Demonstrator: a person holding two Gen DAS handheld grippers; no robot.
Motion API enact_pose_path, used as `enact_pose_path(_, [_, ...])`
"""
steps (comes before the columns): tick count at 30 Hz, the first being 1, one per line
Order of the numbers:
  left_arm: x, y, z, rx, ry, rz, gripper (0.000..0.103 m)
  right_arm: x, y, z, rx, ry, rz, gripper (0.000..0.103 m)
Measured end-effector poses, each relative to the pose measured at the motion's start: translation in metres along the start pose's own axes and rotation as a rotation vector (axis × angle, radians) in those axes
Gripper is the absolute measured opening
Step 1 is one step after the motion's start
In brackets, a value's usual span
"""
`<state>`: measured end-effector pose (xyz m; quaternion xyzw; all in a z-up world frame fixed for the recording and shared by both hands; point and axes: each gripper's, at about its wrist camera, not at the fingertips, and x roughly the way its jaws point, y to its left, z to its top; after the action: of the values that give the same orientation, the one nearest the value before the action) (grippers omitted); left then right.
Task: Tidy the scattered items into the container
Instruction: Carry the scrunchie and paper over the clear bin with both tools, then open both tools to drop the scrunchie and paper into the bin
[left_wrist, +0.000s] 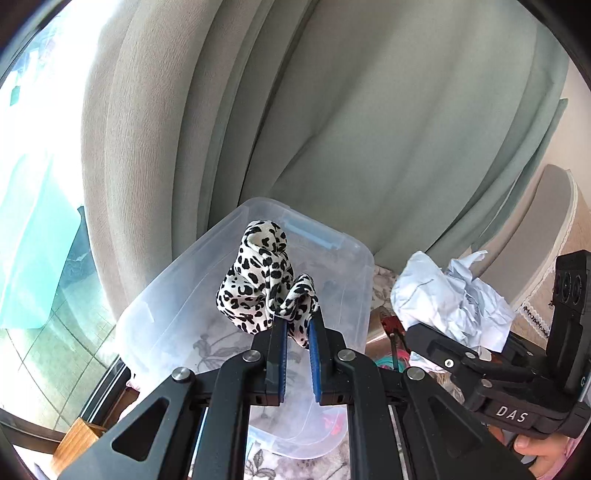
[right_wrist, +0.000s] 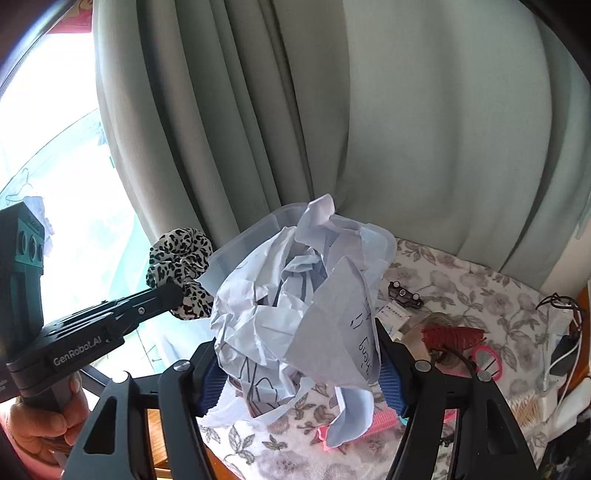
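My left gripper (left_wrist: 297, 325) is shut on a leopard-print scrunchie (left_wrist: 258, 284) and holds it above the open clear plastic container (left_wrist: 166, 295). The same scrunchie (right_wrist: 181, 266) and left gripper (right_wrist: 177, 295) show at the left of the right wrist view. My right gripper (right_wrist: 299, 354) is shut on a big wad of crumpled white paper (right_wrist: 291, 306), held up beside the container (right_wrist: 255, 232), whose rim shows behind it. The paper wad (left_wrist: 447, 295) also shows right of the container in the left wrist view, with the right gripper (left_wrist: 417, 332) under it.
A floral tablecloth (right_wrist: 480, 291) carries a red hair claw (right_wrist: 454, 336), a pink ring (right_wrist: 487, 362), a pink comb (right_wrist: 369, 424), a black clip (right_wrist: 404, 295), a small box (right_wrist: 395, 314) and cables (right_wrist: 565, 354). Green curtains (right_wrist: 332, 110) hang close behind. A window (left_wrist: 33, 184) is at left.
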<state>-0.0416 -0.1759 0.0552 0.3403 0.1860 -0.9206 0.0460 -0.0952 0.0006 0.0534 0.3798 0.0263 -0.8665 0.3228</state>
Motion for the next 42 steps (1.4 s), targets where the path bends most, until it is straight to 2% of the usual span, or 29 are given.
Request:
enact_pose_path(3, [0.006,0.005,-0.001,-0.013,0.017,0.01,0.011,0.015,0.009,0.0,0.003,0.024,0.021,0.072])
enact_pose_path(9, [0.01,0.011,-0.001,-0.028,0.023,0.027,0.011,0.033,0.028,0.012,-0.076,0.041,0.013,0.072])
enact_pose_path(25, [0.025,0.018,-0.021,-0.066,0.073,0.068,0.012,0.068,0.031,0.014,-0.118,0.127,-0.012,0.076])
enact_pose_path(27, [0.026,0.019,-0.024,-0.063,0.079,0.075,0.014,0.07,0.029,0.013,-0.116,0.132,-0.017,0.079])
enact_pose_path(33, [0.024,0.025,-0.035,-0.093,0.08,0.079,0.03,0.066,0.031,0.013,-0.099,0.14,-0.012,0.083])
enact_pose_path(35, [0.021,0.027,-0.039,-0.104,0.076,0.072,0.042,0.064,0.031,0.012,-0.101,0.135,-0.012,0.084])
enact_pose_path(39, [0.018,0.025,-0.036,-0.097,0.071,0.07,0.045,0.062,0.031,0.012,-0.099,0.13,-0.009,0.085])
enact_pose_path(42, [0.016,0.025,-0.034,-0.098,0.069,0.062,0.052,0.059,0.031,0.01,-0.104,0.131,-0.009,0.085])
